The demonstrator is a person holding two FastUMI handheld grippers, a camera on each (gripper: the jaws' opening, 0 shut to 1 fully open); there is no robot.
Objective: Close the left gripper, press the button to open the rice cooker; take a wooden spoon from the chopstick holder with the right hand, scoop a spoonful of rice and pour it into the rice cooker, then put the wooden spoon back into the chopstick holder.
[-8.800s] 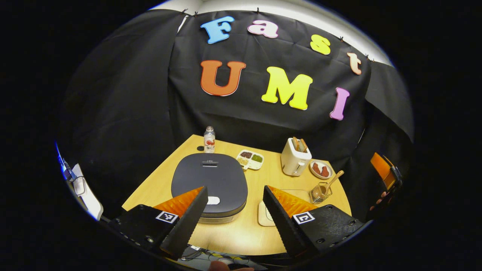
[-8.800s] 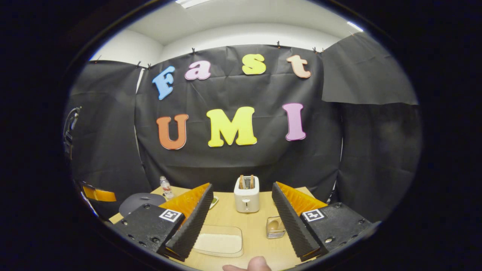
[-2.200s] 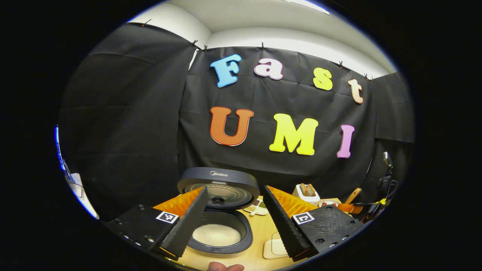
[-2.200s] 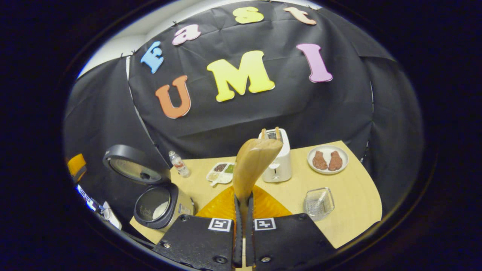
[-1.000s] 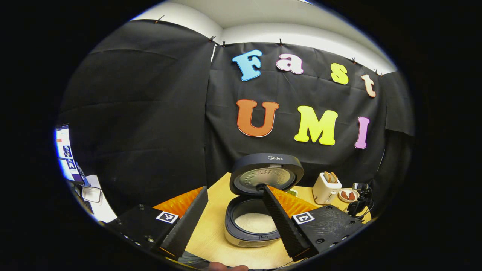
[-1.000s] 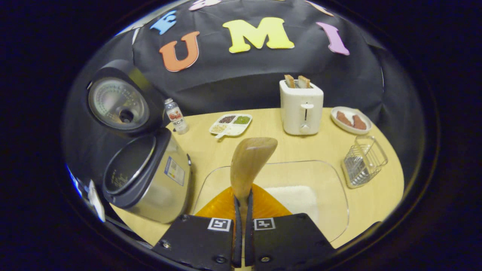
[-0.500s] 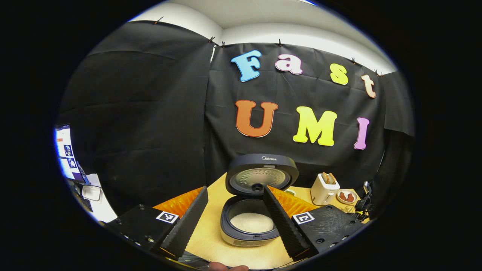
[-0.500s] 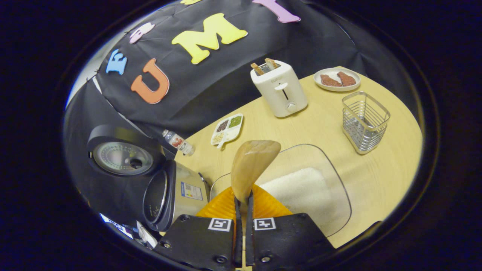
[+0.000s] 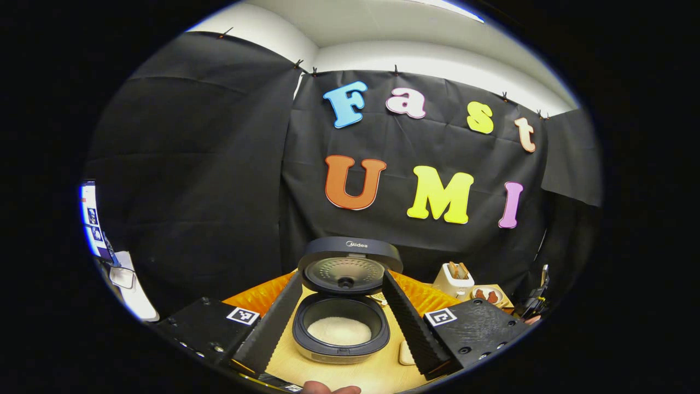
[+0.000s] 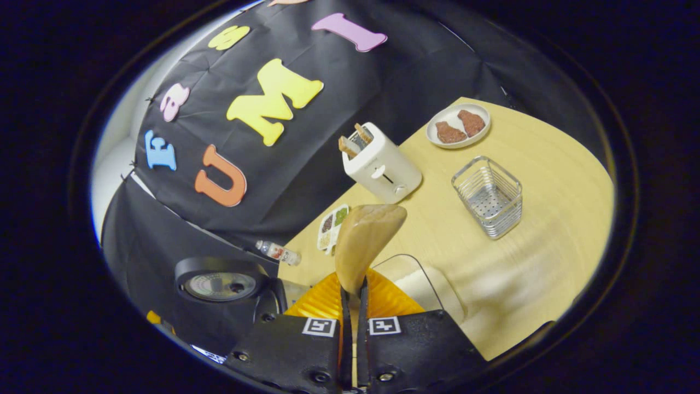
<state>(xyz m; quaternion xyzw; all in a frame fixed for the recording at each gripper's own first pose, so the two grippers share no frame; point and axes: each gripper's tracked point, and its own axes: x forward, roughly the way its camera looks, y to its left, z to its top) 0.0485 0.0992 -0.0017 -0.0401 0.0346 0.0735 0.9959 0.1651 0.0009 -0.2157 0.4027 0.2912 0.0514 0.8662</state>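
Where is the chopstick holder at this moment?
In the right gripper view, the chopstick holder stands empty on the table, right of the toaster and just below the plate.

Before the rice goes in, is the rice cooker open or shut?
Open: the rice cooker has its lid standing upright, exposing rice inside the pot.
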